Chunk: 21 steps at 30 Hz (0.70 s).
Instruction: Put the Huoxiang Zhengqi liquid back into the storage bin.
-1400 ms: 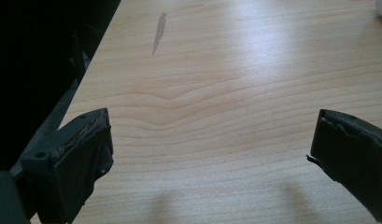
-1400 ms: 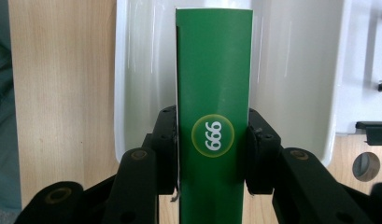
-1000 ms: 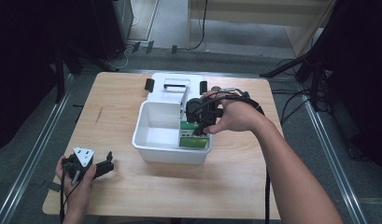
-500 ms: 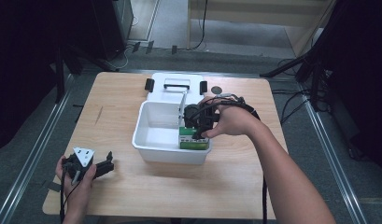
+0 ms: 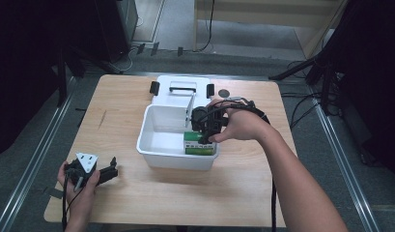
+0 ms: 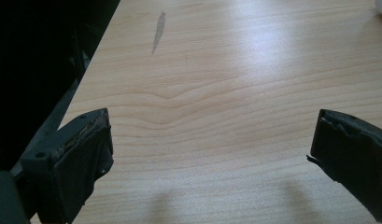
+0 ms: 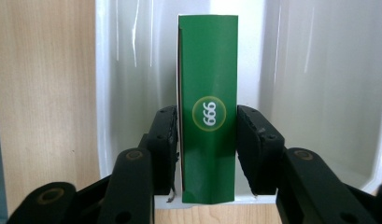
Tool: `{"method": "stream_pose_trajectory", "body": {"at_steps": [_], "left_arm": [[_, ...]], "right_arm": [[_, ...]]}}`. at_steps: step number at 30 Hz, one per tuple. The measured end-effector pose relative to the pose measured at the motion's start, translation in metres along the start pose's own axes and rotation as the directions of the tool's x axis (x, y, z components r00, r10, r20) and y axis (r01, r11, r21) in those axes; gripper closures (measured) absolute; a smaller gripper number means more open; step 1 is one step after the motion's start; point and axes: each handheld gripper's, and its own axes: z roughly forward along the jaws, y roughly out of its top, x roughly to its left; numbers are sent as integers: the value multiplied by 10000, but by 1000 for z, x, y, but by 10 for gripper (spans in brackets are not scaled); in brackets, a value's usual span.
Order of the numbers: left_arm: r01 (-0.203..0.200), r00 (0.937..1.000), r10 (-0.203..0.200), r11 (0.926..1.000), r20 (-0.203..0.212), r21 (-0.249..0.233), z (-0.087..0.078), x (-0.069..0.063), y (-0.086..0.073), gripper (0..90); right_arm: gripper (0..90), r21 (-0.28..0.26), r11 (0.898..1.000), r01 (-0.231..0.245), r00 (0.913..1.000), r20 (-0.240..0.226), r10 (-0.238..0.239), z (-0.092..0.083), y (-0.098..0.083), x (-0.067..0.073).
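Inside the white bin (image 5: 156, 140), against its near-right wall, the right tool (image 7: 207, 154) pinches the green box (image 7: 208, 107). Left tool (image 6: 209, 154) spread above the tabletop (image 5: 243, 193).

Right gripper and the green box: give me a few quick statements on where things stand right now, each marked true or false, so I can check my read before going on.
1. The right gripper has its jaws closed on the green box. True.
2. The green box is outside the white bin, on the bare table. False: it sits inside the bin, against its near wall.
3. The left gripper is open with nothing between its jaws. True.
4. The left gripper is over the bin. False: it is near the table's front left corner, over bare wood.
5. A white lid lies beyond the bin. True.
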Motion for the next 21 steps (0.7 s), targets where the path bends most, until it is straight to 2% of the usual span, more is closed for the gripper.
{"method": "stream_pose_trajectory", "body": {"at_steps": [3,5,6,11,12,14,15,17,20,21], "left_arm": [[18,10000,-18,10000,10,13,0,0,0,0],[14,10000,-14,10000,12,17,0,0,0,0],[12,10000,-12,10000,11,18,0,0,0,0],[30,10000,-30,10000,23,13,0,0,0,0],[34,10000,-34,10000,30,15,0,0,0,0],[33,10000,-33,10000,30,13,0,0,0,0],[34,10000,-34,10000,40,25,0,0,0,0],[49,10000,-49,10000,34,16,0,1,0,0],[58,10000,-58,10000,36,21,0,1,0,0],[60,10000,-60,10000,33,21,0,1,0,0]], "right_arm": [[574,-139,9997,185,9998,-33,-186,0,0,-1],[547,-124,9999,40,9999,-103,-41,-1,-1,0],[497,-201,9998,-12,9999,-163,9,-2,-1,0],[384,-354,9981,-507,9983,-302,496,-8,-2,0],[354,-560,9975,-429,9989,-238,416,-9,-3,0],[333,-611,9969,-505,9987,-118,499,-11,-3,0],[259,-921,9920,-860,9959,203,882,-16,-4,1],[210,-1463,9824,-1161,9909,514,1248,-22,-7,3],[126,-2407,9561,-1669,9783,801,1909,-29,-11,4],[126,-2407,9561,-1669,9783,801,1909,-29,-11,4]]}}
